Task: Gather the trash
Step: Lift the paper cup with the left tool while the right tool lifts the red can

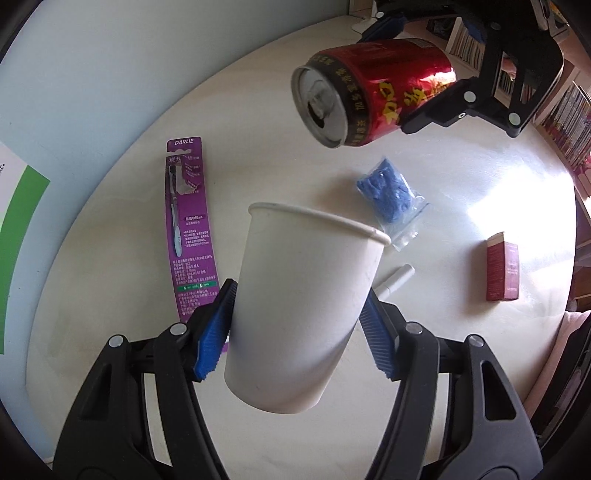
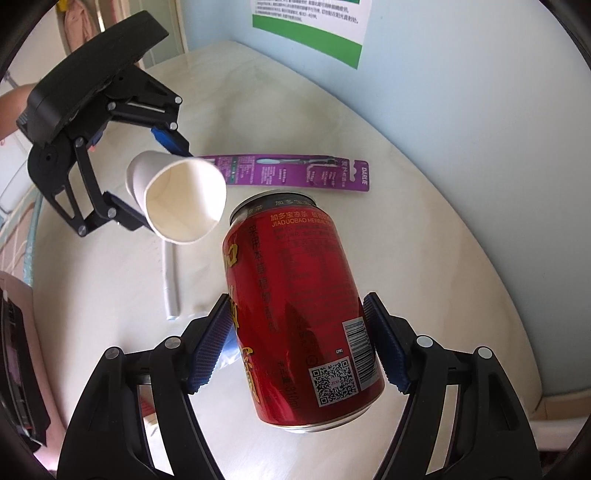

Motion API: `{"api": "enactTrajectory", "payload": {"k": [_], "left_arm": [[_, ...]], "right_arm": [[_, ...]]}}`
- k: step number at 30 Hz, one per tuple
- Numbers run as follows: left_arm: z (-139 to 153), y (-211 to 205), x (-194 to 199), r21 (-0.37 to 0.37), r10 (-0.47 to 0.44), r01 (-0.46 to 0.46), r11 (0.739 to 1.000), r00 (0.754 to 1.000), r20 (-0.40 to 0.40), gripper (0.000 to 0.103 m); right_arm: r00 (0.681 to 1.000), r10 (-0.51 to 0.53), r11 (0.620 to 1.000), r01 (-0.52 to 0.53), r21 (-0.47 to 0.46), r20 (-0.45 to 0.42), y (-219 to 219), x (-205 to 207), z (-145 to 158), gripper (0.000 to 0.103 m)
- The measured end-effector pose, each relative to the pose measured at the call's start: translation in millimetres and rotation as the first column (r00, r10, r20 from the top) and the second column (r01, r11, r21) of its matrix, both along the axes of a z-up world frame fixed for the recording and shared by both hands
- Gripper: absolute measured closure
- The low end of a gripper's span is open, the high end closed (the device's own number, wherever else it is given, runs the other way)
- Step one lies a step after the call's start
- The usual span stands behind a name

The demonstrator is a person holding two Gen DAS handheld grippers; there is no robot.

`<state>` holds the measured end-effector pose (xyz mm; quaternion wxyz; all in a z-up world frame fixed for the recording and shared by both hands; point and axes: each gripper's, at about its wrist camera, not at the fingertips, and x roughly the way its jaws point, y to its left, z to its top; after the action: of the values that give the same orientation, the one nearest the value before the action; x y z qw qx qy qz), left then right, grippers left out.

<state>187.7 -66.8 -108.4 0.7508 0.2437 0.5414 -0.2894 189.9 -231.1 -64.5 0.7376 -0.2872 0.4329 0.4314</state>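
My left gripper [image 1: 299, 314] is shut on a white paper cup [image 1: 303, 306] and holds it above the round white table [image 1: 110, 236]; the cup also shows in the right wrist view [image 2: 181, 199] with its mouth toward the camera. My right gripper [image 2: 297, 328] is shut on a red herbal tea can [image 2: 299, 314], lifted off the table; the can shows in the left wrist view [image 1: 373, 92] at the top, opened end toward the camera.
On the table lie a purple Darlie toothbrush pack [image 1: 188, 229], a blue item in a clear bag [image 1: 391, 199], a small white tube [image 1: 395, 280] and a dark red box [image 1: 502, 269]. A pale wall with a green poster [image 2: 310, 22] borders the table. Bookshelves [image 1: 565, 122] stand beyond.
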Motion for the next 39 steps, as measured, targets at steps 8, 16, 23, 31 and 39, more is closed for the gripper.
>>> {"api": "enactTrajectory", "payload": {"k": [8,16,23,31,39], "left_arm": [[10,-9,-42,0.005,-0.016,0.016,1.000,0.999,0.030,0.041],[7,-14,-85,-0.004,-0.074,0.074,0.997,0.997,0.028,0.041],[9,-9,-139,-0.011,-0.173,0.174,0.985,0.984,0.045,0.041],[1,-17,-185,-0.013,-0.298,0.299,0.954,0.954,0.036,0.041],[-13,-55,-222,-0.029,-0.436,0.436,0.900,0.900,-0.009,0.041]], "right_arm": [[0.998,-0.055,0.998,0.056,-0.020,0.027,-12,-47,7,0.031],[0.986,-0.156,0.987,0.157,-0.022,0.055,-23,-102,12,0.031],[0.965,-0.254,0.967,0.255,-0.005,0.065,-24,-160,12,0.030],[0.927,-0.373,0.928,0.373,0.012,0.036,-36,-226,0,0.031],[0.851,-0.525,0.850,0.525,0.027,-0.030,-71,-288,-12,0.030]]}}
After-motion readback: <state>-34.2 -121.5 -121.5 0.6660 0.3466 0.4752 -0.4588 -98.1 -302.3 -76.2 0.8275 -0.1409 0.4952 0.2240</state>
